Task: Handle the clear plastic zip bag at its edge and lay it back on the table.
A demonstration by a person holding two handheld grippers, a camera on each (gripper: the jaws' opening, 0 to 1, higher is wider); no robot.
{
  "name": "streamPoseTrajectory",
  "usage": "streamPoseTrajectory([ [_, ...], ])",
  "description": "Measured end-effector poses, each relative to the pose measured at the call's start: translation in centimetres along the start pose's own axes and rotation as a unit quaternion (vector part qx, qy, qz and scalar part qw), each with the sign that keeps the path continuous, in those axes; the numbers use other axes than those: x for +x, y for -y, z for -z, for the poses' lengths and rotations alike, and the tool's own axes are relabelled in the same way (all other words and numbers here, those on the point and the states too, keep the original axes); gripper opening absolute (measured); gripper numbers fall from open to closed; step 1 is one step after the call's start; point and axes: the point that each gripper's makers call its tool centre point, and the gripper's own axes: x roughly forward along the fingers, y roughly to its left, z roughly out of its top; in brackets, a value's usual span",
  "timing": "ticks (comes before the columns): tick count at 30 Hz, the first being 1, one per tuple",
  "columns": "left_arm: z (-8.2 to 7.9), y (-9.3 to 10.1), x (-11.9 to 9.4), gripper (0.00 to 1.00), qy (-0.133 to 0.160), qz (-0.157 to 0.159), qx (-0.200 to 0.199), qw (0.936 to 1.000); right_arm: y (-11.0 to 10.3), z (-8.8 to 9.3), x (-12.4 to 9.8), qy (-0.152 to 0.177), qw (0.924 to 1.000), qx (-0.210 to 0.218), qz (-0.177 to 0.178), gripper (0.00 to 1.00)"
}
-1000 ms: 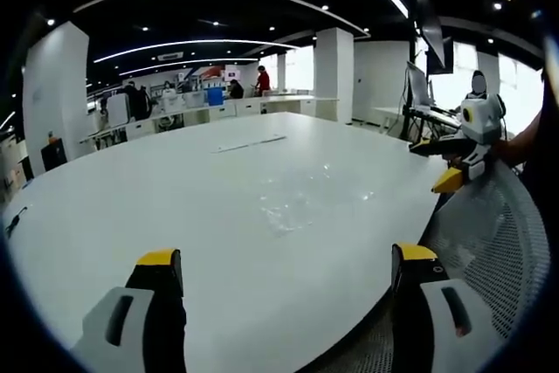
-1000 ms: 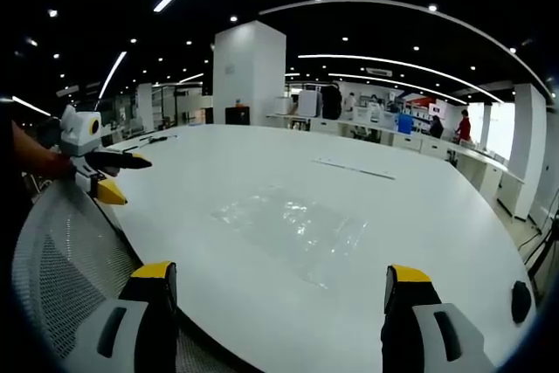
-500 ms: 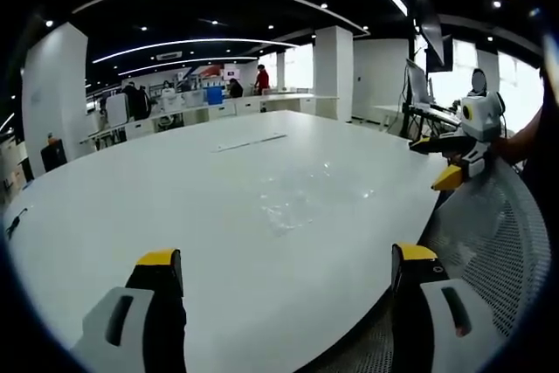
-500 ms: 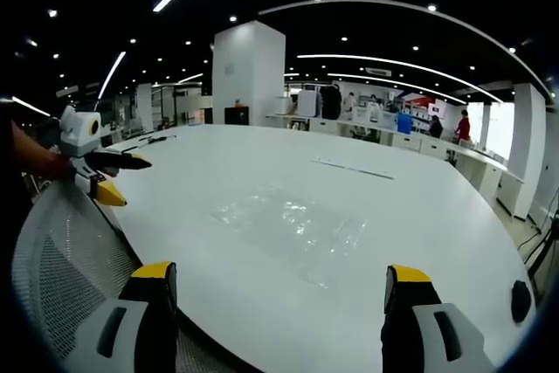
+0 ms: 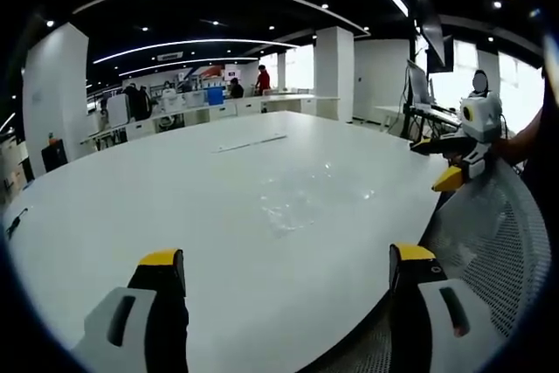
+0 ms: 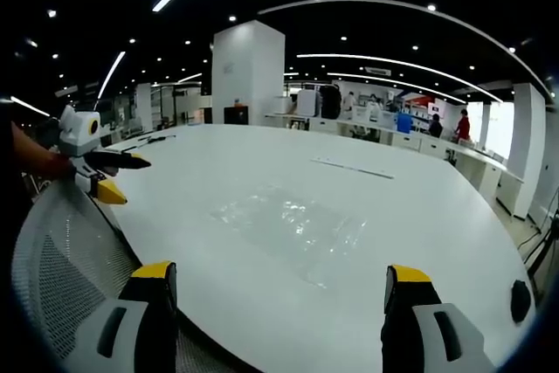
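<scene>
The clear plastic zip bag (image 6: 293, 229) lies flat on the white table (image 6: 262, 163), glinting faintly; in the left gripper view the bag (image 5: 301, 198) sits mid-table toward the right edge. My left gripper (image 5: 284, 281) is open, jaws wide apart, low over the near table edge, well short of the bag. My right gripper (image 6: 275, 290) is open too, hovering at the table edge just before the bag. Each gripper appears in the other's view: the right gripper (image 5: 450, 159) at the far right, the left gripper (image 6: 109, 172) at the far left, both apart from the bag.
A grey mesh chair back (image 6: 61, 259) sits beside the table edge, also seen as the mesh chair (image 5: 489, 242). A thin strip (image 6: 354, 168) lies farther across the table. A small dark object (image 6: 520, 300) rests at the right rim. Desks and people stand in the background.
</scene>
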Motion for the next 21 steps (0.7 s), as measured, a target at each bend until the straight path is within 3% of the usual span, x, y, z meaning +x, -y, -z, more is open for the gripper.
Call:
streamPoseTrajectory([
  [5, -0.12, -0.22, 0.07, 0.96, 0.002, -0.002, -0.007, 1.0, 0.02, -0.05, 0.07, 0.0, 1.0, 0.0, 0.0, 1.0],
  [12, -0.12, -0.24, 0.15, 0.87, -0.002, 0.001, 0.0, 1.0, 0.0, 0.04, 0.11, -0.004, 1.0, 0.0, 0.0, 1.0],
  [21, -0.53, -0.62, 0.45, 0.88, -0.012, 0.008, -0.017, 0.9998, 0.19, 0.05, 0.05, -0.004, 1.0, 0.002, 0.004, 1.0],
])
